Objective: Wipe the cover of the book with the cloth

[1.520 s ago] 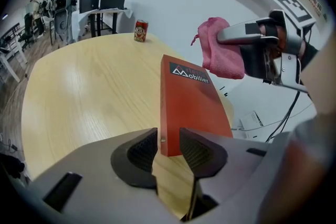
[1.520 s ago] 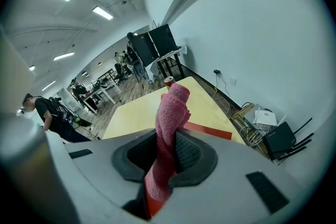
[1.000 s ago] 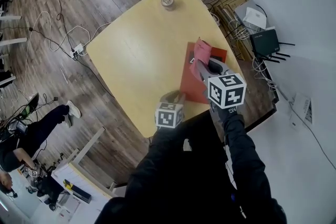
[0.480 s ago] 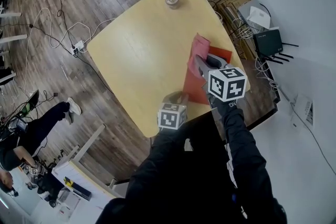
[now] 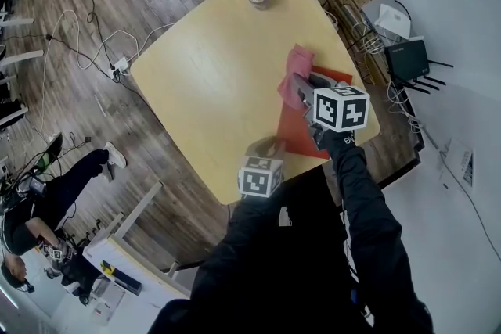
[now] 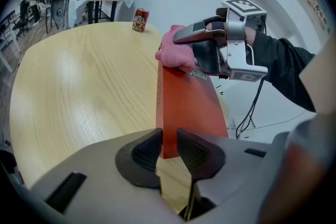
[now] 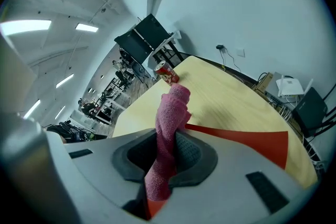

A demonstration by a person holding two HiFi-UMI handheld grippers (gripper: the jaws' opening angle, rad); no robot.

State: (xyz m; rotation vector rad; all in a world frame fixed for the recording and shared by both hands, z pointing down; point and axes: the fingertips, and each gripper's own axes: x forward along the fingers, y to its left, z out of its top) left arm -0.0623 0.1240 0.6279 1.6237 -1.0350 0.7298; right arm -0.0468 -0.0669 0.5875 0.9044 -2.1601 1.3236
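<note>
While our right tongs (image 5: 302, 84) clamp the pink terry cloth (image 5: 295, 65), it rests on the book's far end.
The flat red book (image 5: 304, 134) lies by the pale wooden desk's (image 5: 207, 74) edge; our left tongs (image 5: 270, 146), narrowly apart, sit at its near corner.

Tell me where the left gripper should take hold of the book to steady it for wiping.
Take the book by its near end, probably best coming in low from the person's side with the left gripper. The book lies flat and thin on the table. The right gripper holds the cloth at the far end, so the near end is the free part.
</note>
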